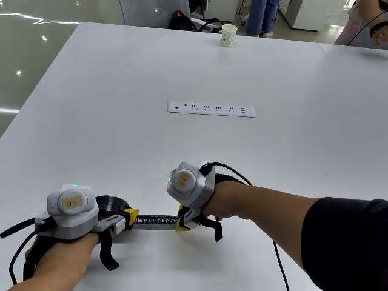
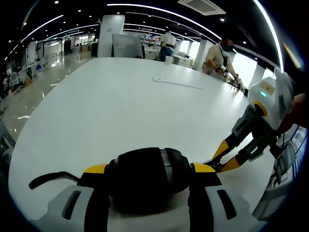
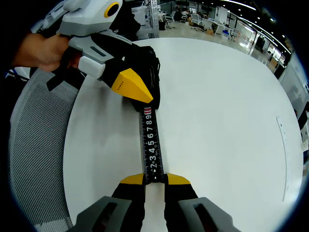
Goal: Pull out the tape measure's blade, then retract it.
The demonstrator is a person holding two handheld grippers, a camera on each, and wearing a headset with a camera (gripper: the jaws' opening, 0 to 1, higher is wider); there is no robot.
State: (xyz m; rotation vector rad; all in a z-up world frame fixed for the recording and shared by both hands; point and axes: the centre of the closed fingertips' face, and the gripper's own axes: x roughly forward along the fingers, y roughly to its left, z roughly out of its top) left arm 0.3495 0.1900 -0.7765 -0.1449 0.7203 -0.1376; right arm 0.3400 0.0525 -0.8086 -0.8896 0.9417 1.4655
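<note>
A black tape measure case (image 1: 114, 205) (image 2: 147, 176) (image 3: 145, 65) rests near the table's front edge, held between the yellow-tipped jaws of my left gripper (image 1: 124, 215) (image 2: 149, 169). Its dark blade (image 1: 154, 220) (image 3: 151, 150) with white numerals runs out a short way to the right. My right gripper (image 1: 182, 223) (image 3: 154, 180) is shut on the blade's end. In the left gripper view the right gripper (image 2: 224, 162) comes in from the right, pinching the blade tip.
A white power strip (image 1: 211, 109) (image 2: 177, 83) lies mid-table. A paper cup (image 1: 228, 34) stands at the far edge. The white table (image 1: 121, 121) stretches wide beyond. People stand past the far side. A grey mesh chair (image 3: 34, 145) sits beside the table.
</note>
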